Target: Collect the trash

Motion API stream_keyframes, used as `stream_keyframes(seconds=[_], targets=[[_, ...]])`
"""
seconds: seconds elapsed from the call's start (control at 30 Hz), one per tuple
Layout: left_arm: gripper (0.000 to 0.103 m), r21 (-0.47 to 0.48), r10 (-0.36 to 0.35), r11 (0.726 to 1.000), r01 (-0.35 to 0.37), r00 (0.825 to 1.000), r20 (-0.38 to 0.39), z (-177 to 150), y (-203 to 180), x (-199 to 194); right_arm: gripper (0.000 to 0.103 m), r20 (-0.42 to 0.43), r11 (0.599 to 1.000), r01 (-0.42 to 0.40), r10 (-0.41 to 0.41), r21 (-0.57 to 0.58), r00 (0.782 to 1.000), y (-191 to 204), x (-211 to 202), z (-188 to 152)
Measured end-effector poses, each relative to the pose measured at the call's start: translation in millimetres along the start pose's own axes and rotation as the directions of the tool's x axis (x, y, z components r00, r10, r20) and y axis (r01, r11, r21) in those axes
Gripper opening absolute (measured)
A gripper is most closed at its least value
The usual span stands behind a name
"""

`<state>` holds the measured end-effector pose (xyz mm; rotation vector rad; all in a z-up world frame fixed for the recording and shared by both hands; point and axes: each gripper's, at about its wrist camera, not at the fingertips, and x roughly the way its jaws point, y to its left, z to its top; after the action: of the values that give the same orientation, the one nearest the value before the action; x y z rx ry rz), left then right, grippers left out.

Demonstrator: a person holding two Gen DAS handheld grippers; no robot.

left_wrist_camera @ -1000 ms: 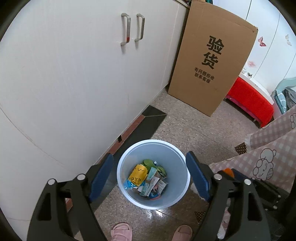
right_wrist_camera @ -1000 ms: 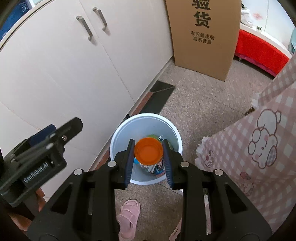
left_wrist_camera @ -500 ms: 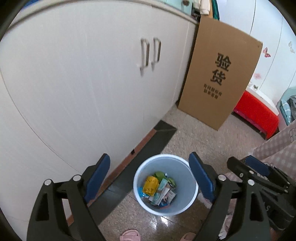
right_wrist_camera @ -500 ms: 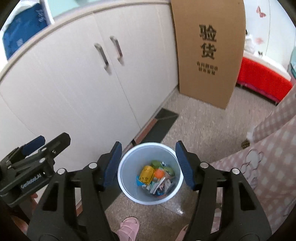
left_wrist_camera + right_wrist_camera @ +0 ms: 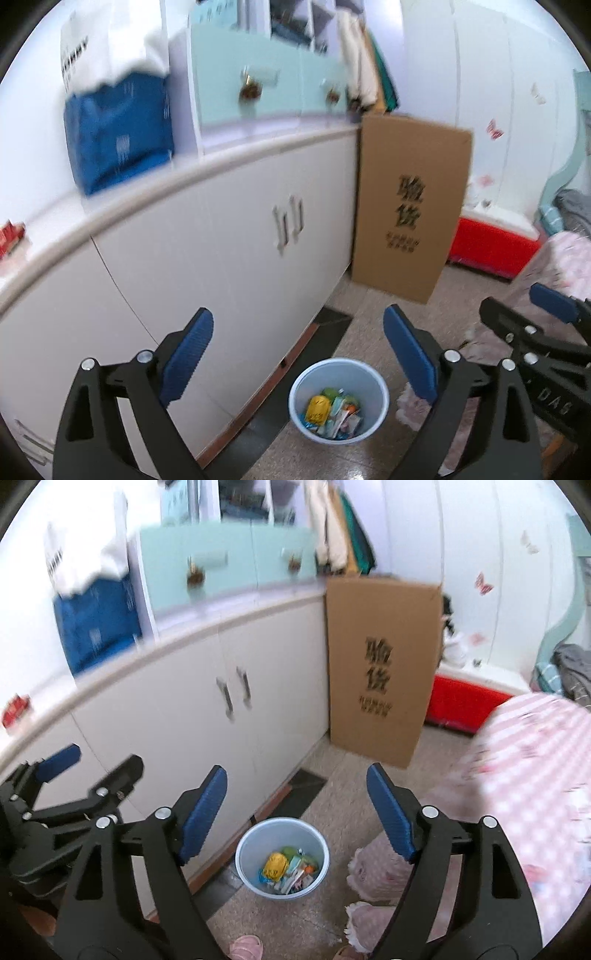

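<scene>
Brown cardboard carries the only clear writing we can read: the tall carton (image 5: pixel 410 206) leaning at the end of the white cabinet (image 5: pixel 221 266) bears two large black characters, 验货, with a smaller line beneath them too blurred to make out. On the right gripper's body at the edge of the left wrist view we read the letters "DAS". The blue-and-white bag (image 5: pixel 118 125) on the cabinet top has print on it, but it is smeared beyond reading.

Our left gripper (image 5: pixel 297 354) has its jaws wide and opening, with nothing between the blue pads. Our right gripper (image 5: pixel 295 805) also has its jaws apart and opening, and they too hold nothing. Neither touches anything.

Between each pair of jaws we see the pale blue bin (image 5: pixel 282 856) on the speckled floor (image 5: pixel 332 775), just beside the cabinet's base and near the pink checked bedspread (image 5: pixel 535 760). Inside it lies the trash (image 5: pixel 290 871): a yellow packet, green and white wrappers and an orange piece among them.

A second ago the right jaws were clamped on an orange round object directly over the bin; now they are empty and an orange piece sits among the wrappers. Both cameras then looked steeply down at the bin; now the bin appears smaller and lower, and the cabinet top with the mint drawers (image 5: pixel 229 568) has come into view.
</scene>
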<state>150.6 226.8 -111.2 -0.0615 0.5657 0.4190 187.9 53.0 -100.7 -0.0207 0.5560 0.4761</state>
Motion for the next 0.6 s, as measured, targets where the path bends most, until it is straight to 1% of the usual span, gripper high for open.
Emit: stream_keyframes(seconds=[0.07, 0.2, 0.27, 0.33, 0.47, 0.53, 0.6], targets=[[0.092, 0.012, -0.025, 1.0, 0.025, 0.999, 0.033, 6.3, -6.6, -25.2, 0.084, 0.037, 1.0, 0.014, -0.014, 0.008, 0.999, -6.9, -33.5, 4.3], [0.093, 0.042, -0.073, 0.997, 0.069, 0.992, 0.104, 13.1, -24.3, -84.6, 0.087, 0.126, 0.998, 0.059, -0.06, 0.011, 0.99, -23.0, -108.2, 6.0], [0.093, 0.054, -0.113, 0.993, 0.106, 0.982, 0.148, 13.9, -32.1, -116.2, 0.09, 0.16, 0.996, 0.088, -0.088, 0.012, 0.983, -29.0, -137.1, 3.3], [0.094, 0.069, -0.132, 0.99, 0.121, 0.975, 0.179, 13.7, -40.8, -141.6, 0.093, 0.2, 0.992, 0.126, -0.127, 0.015, 0.972, -36.0, -170.4, -2.0], [0.095, 0.107, -0.197, 0.979, 0.176, 0.952, 0.234, 10.9, -56.4, -188.3, 0.095, 0.26, 0.984, 0.175, -0.177, 0.033, 0.949, -46.9, -223.0, -17.4], [0.095, 0.122, -0.234, 0.97, 0.209, 0.935, 0.265, 7.5, -65.1, -214.5, 0.096, 0.282, 0.979, 0.197, -0.201, 0.042, 0.938, -51.0, -243.8, -24.5], [0.096, 0.132, -0.263, 0.963, 0.234, 0.923, 0.283, 3.6, -71.2, -231.6, 0.096, 0.3, 0.976, 0.213, -0.218, 0.05, 0.929, -54.5, -261.7, -32.2]])
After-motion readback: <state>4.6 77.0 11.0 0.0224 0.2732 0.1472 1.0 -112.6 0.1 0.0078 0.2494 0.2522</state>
